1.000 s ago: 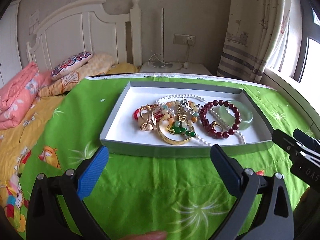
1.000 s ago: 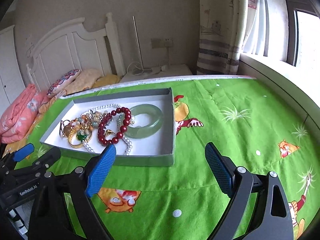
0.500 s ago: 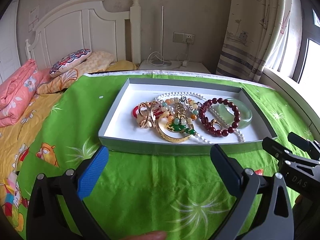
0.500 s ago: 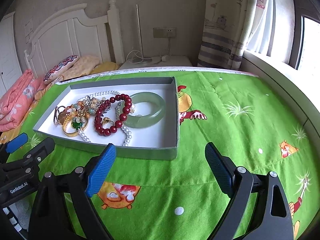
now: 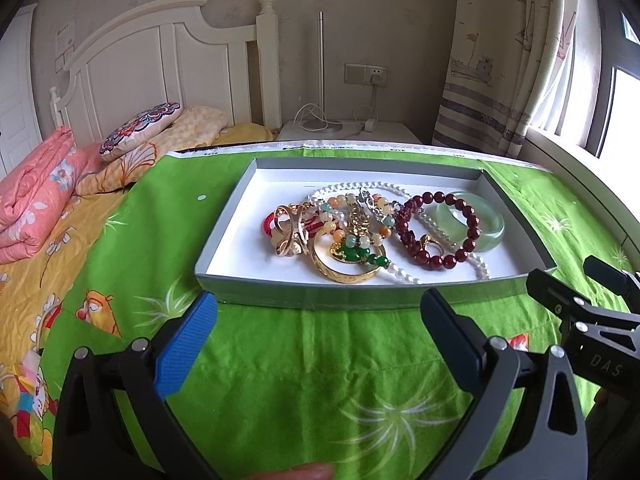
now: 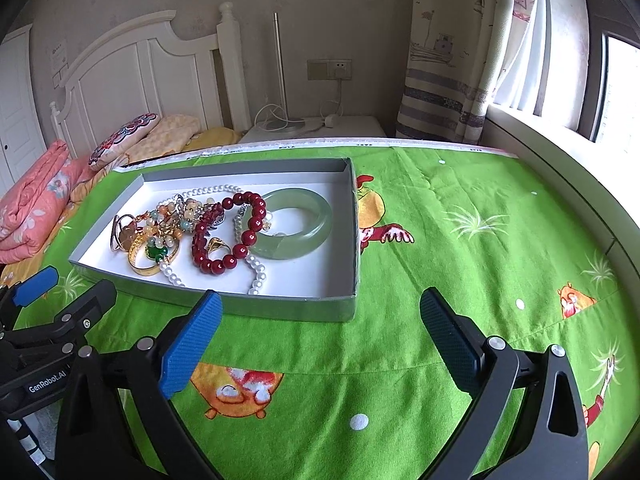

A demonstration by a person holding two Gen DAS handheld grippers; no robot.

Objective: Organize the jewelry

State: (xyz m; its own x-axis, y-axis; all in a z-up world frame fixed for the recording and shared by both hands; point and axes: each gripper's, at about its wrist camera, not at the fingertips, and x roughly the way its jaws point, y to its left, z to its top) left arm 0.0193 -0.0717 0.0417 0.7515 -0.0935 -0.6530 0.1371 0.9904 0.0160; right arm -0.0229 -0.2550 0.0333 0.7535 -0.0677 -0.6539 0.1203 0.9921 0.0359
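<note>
A shallow grey tray [image 5: 376,294] [image 6: 280,306] with a white floor lies on a green cloth. In it lies a tangle of jewelry: a pale green jade bangle [image 5: 490,232] [image 6: 304,236], a dark red bead bracelet [image 5: 432,256] [image 6: 224,256], a white pearl string [image 5: 478,266] [image 6: 256,276], a gold bangle [image 5: 344,274] [image 6: 142,266], a gold openwork ring piece [image 5: 288,234] and mixed coloured beads [image 5: 360,240]. My left gripper [image 5: 318,322] is open and empty, just short of the tray's near wall. My right gripper [image 6: 320,322] is open and empty at the tray's near right corner.
The green cartoon cloth [image 6: 480,260] spreads wide to the right of the tray. A bed with pink and yellow bedding [image 5: 36,208] and a white headboard [image 5: 160,68] lies at left. A nightstand [image 5: 348,130] and curtain [image 5: 500,60] stand behind.
Both grippers have moved forward toward the tray and tilted down a little; the tray looms larger. Both jaws stay open and the jewelry has not moved.
</note>
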